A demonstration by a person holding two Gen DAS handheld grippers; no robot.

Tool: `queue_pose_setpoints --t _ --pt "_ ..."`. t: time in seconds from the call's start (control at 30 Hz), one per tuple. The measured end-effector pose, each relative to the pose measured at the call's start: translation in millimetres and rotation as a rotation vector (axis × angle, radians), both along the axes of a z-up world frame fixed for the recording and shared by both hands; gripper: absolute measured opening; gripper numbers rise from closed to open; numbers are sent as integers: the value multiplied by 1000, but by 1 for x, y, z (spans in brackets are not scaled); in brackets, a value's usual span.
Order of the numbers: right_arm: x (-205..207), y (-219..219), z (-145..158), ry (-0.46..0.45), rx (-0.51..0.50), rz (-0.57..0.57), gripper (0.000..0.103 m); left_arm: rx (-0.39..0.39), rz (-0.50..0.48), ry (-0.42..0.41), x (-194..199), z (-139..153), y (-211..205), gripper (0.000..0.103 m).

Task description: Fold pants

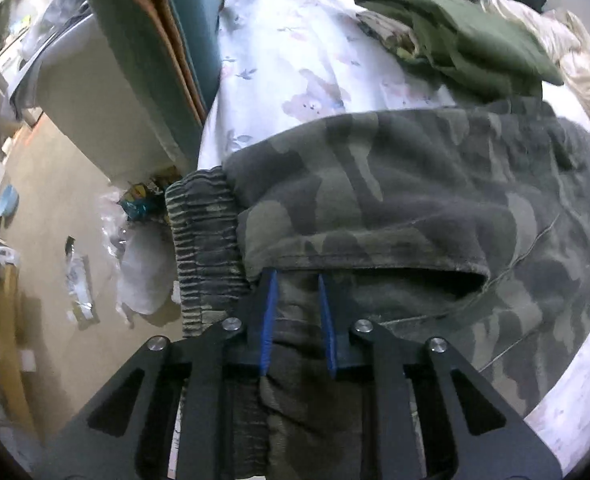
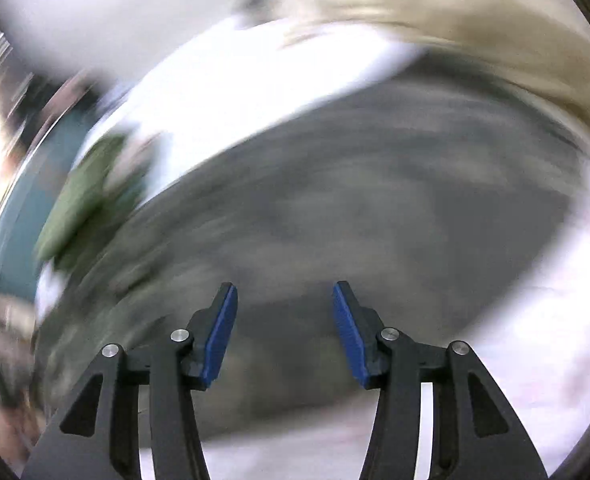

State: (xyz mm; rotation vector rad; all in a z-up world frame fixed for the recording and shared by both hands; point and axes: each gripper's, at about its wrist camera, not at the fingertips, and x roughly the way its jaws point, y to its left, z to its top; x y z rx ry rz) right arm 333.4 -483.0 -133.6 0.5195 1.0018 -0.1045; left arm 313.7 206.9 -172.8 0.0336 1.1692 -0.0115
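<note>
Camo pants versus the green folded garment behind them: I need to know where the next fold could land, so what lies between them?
In the left wrist view, the camo pants run right up to the green garment; left of there, only floral sheet.

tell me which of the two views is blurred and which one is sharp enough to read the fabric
Right wrist view: heavy motion smear, the camouflage pants reduced to grey streaks, only the right gripper crisp. Left wrist view: sharp, camouflage pattern and ribbed waistband readable, fisheye bending at the edges, left gripper in shadow.
</note>
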Motion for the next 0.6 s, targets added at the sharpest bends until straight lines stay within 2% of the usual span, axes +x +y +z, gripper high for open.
queue_pose_setpoints --t 0.07,0.13,0.17,0.23,0.3,0.37,0.43,0.47,0.53,0.57,0.6 --pt "-21 -78 -8 -1 -14 -210 52 30 -5 17 2 -3 -5 17" --pt "-38 -137 -17 -23 31 -382 53 72 -11 33 4 -5 -13 17" --pt "-41 -164 -19 -31 34 -453 53 89 -9 39 5 -6 -16 17" --pt "-34 -190 -20 -10 -14 -515 53 108 2 44 6 -6 -19 17" --pt "-18 -207 -20 21 -63 -537 53 86 41 47 6 -5 -16 17" --pt "1 -220 -25 55 -61 -513 49 65 72 56 6 -4 -13 17" --pt "10 -221 -29 100 -94 -451 10 70 80 53 6 -5 -13 17" --pt "14 -219 -28 113 -128 -410 9 80 73 50 5 -5 -14 17" --pt "13 -218 -11 84 -199 -384 7 84 68 42 5 -6 -14 17" --pt "4 -221 -4 59 -200 -416 6 84 66 43 5 -6 -14 17" --pt "6 -218 -9 75 -192 -431 6 88 60 47 6 -6 -14 17"
